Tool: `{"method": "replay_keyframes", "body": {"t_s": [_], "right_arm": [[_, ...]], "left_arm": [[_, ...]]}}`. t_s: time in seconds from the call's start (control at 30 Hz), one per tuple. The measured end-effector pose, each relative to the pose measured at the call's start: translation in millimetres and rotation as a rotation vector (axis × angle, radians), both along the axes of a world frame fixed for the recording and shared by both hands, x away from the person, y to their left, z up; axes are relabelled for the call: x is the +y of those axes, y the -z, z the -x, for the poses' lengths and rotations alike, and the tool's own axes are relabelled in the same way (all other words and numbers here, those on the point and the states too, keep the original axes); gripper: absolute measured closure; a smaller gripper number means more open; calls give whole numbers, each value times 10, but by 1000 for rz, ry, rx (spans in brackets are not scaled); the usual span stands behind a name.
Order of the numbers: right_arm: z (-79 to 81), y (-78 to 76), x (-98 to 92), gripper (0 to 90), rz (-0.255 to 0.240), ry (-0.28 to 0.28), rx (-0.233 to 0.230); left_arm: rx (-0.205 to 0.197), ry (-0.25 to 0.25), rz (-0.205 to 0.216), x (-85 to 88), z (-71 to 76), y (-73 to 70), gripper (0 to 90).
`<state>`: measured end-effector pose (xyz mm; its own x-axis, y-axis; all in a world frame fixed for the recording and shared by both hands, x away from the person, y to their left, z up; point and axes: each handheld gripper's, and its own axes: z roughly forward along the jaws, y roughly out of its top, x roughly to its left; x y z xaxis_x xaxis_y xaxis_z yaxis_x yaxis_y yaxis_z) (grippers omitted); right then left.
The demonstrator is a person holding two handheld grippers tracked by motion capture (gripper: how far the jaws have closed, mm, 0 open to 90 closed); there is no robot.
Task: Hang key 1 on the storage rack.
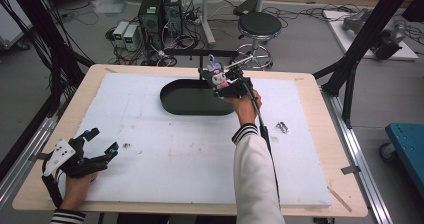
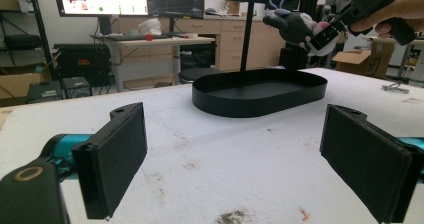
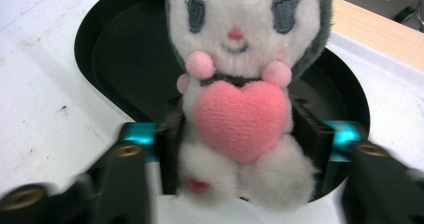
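1. Plush toy (image 3: 240, 109), white-faced with grey ears and a pink knitted heart on its chest, sits upright between the jaws of the right gripper (image 3: 240, 149), above the black oval tray (image 3: 120, 59); the high view places the toy (image 1: 218, 76) over the tray's right end, near the far edge of the table

2. In the right gripper view the black pads flank the toy's body on both sides; the left pad meets the fur, while a narrow gap seems to show at the right pad, so whether the jaws grip the toy or stand slack around it cannot be told

3. Right gripper (image 1: 225, 84) is carried by the person's right hand (image 1: 245, 104), its sleeve white with a striped cuff, reaching from the near edge toward the far side

4. From the left gripper view the toy (image 2: 295, 26) hangs in the air well above the tray (image 2: 260, 91), clear of its rim

5. Tray (image 1: 197, 98) lies on the white foam sheet (image 1: 165, 154) that covers the wooden table (image 1: 320, 149), toward its far edge, centre

6. Left gripper (image 1: 102, 141) rests near the table's near-left corner, well apart from tray and toy; its jaws stand wide apart with nothing between them

7. Small metal clip (image 1: 282, 127) lies on the sheet toward the right edge
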<state>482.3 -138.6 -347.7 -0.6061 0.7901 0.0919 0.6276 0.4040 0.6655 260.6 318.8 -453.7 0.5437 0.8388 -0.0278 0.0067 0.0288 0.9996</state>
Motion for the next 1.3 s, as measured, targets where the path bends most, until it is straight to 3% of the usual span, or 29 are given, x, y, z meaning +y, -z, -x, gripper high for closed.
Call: {"method": "replay_keyframes", "body": {"t_s": [0.07, 0.13, 0.23, 0.43, 0.5, 0.6, 0.67, 0.83, 0.87, 0.97, 1.3], "right_arm": [[-4, 5, 22, 79, 5, 32, -17], [9, 4, 8, 17, -7, 26, 3], [42, -54, -31, 17, -45, 32, -36], [162, -233, -106, 17, -99, -7, -95], [239, -310, -139, 16, -107, -18, -107], [401, -383, -250, 17, -155, -23, -190], [503, -401, -354, 17, -173, -23, -205], [733, -399, -605, 17, -187, -20, -252], [884, -385, -797, 17, -213, -1, -278], [1040, -361, -980, 17, -228, 14, -301], [1472, -137, -1330, 17, -241, 11, -384]], "left_arm": [[-1, -1, 0, -1, 1, 1, 119], [-3, -1, 0, -4, 1, 1, 119], [-2, -1, 1, -2, 1, 0, 119], [-3, 0, 2, -3, 1, 1, 119], [-3, 1, 2, -1, 1, 0, 119], [1, 1, 1, 2, 1, 0, 119], [-4, 0, 1, -3, 1, 1, 119], [3, 2, -3, 5, -2, -1, 119], [3, 1, -1, -2, -5, -1, 119], [4, 1, 1, -2, -6, -1, 119], [2, 0, -7, -4, -4, -2, 119]]}}
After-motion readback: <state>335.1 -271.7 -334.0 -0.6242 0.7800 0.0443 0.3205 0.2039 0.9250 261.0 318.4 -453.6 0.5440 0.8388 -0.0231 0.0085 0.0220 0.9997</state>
